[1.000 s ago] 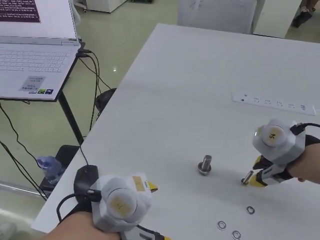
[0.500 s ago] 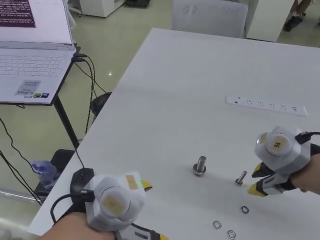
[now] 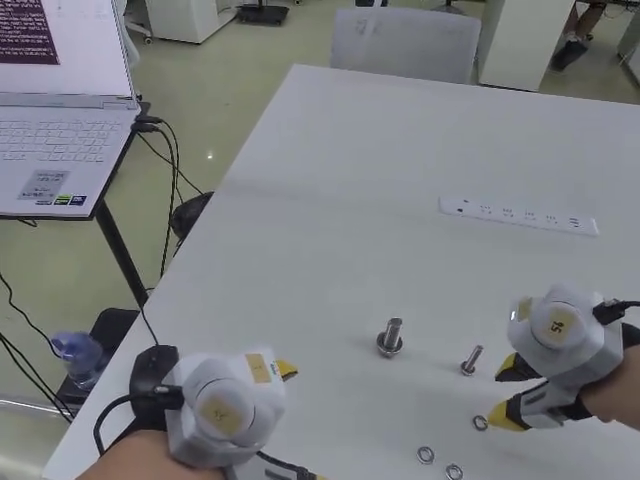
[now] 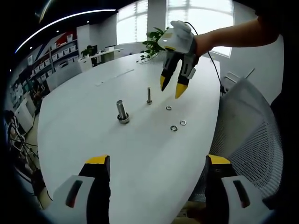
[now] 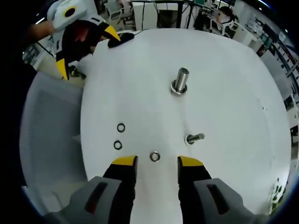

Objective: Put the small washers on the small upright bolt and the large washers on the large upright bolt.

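Hovering spread over one washer (image 5: pixel 154 156) to pinch it, the right tongs (image 5: pixel 156 162) are empty; left tongs (image 4: pixel 157 161) spread too.

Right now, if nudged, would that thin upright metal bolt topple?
Probably: the thin upright metal bolt stands on its small head, tall for its base. Once down, it would likely roll on the smooth white table.
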Demonstrator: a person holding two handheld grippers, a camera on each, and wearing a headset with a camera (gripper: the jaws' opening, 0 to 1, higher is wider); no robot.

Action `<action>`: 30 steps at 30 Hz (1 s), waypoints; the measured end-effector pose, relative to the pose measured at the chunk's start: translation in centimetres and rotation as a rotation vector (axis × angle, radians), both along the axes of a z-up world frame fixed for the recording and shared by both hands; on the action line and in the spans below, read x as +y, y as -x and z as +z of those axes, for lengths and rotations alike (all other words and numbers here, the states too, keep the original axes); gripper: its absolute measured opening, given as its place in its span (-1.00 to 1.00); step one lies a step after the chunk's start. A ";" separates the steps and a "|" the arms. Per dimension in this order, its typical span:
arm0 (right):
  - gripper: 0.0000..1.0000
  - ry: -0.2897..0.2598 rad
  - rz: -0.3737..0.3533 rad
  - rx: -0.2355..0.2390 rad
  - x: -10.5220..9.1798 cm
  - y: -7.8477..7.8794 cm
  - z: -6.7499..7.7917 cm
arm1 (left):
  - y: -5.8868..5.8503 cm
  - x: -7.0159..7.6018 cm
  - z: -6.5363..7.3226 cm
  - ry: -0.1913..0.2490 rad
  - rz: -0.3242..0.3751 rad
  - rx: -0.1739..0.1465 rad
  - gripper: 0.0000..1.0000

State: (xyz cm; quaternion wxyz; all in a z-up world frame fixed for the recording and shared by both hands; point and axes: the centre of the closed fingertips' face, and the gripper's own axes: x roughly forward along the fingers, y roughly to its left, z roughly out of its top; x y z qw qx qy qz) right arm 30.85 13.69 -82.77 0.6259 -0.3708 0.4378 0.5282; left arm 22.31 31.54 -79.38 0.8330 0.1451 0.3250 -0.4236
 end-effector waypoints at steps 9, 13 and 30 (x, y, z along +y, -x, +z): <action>-0.29 -0.017 0.005 0.001 0.1 0.7 -1.5 | 0.2 -0.1 -0.3 0.000 -0.013 0.003 0.83; -0.31 -0.004 0.010 0.000 -0.1 0.6 -2.3 | 0.3 -0.4 -0.3 0.000 -0.025 0.008 0.90; -0.40 0.048 0.003 -0.009 -0.4 0.0 -5.1 | -0.1 0.2 -0.8 -0.037 -0.022 0.006 0.95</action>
